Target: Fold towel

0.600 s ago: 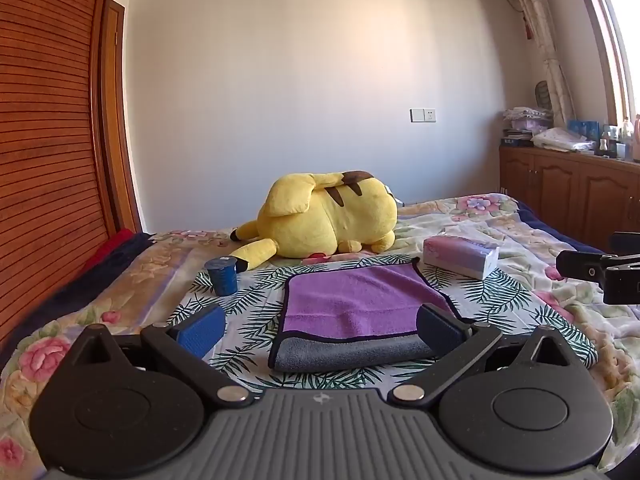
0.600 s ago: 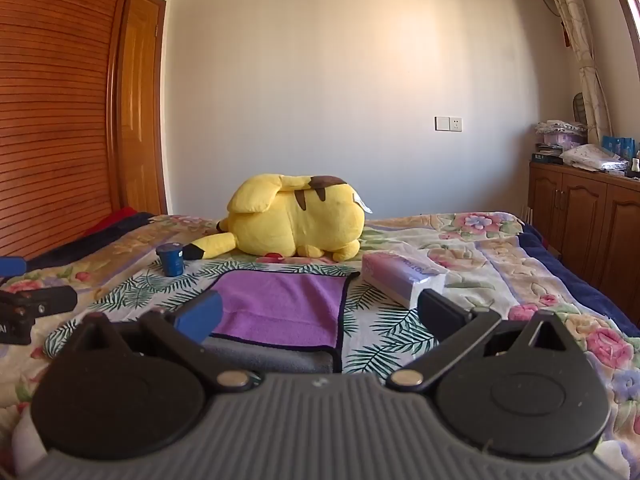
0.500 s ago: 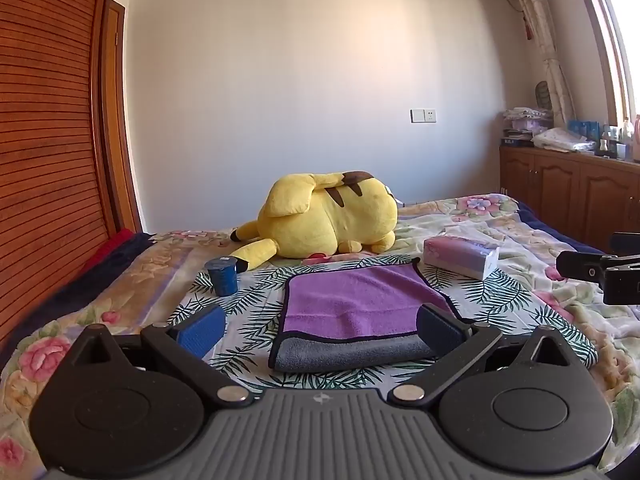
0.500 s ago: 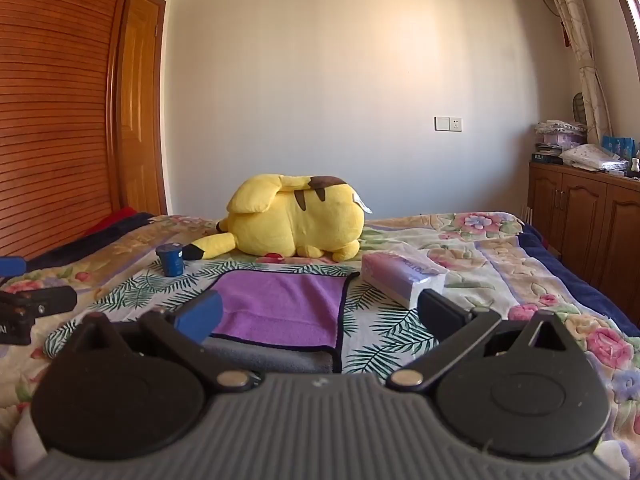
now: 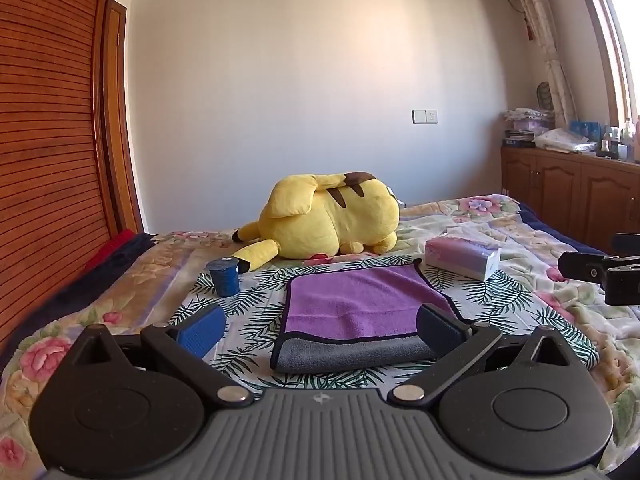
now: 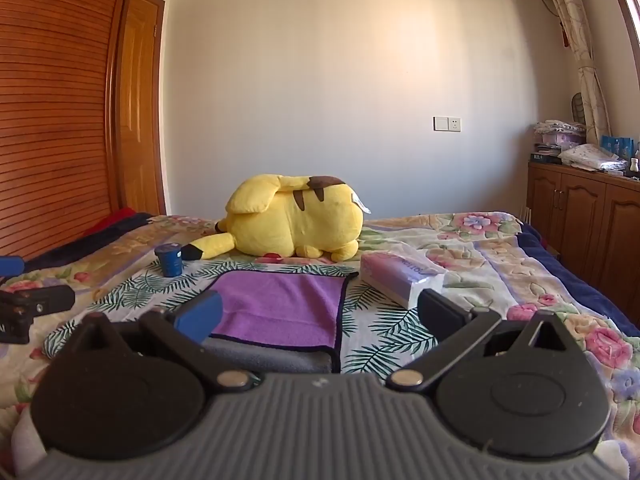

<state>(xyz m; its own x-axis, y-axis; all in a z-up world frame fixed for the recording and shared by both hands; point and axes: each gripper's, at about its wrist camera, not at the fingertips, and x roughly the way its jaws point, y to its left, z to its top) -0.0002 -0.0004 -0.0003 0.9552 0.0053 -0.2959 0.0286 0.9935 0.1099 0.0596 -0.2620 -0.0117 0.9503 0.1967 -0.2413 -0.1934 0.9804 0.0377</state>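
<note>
On the bed [image 5: 132, 280], toward the left edge: blue cup [image 5: 224, 277] upright beside the tail of a yellow Pikachu plush [image 5: 328, 216]. At mid-bed on the palm-leaf cloth: purple towel [image 5: 360, 304], apparently folded once already, grey underlayer showing along the near edge, so probably one more fold left. Rightward: tissue pack [image 5: 462, 256] just beside the towel's far right corner. Left gripper [image 5: 320, 330] and right gripper [image 6: 318, 318] both spread wide, holding nothing, hovering short of the near edge.

The towel [image 5: 360, 312] lies flat on the bed, folded over, purple side up, grey layer showing along its near edge.
</note>
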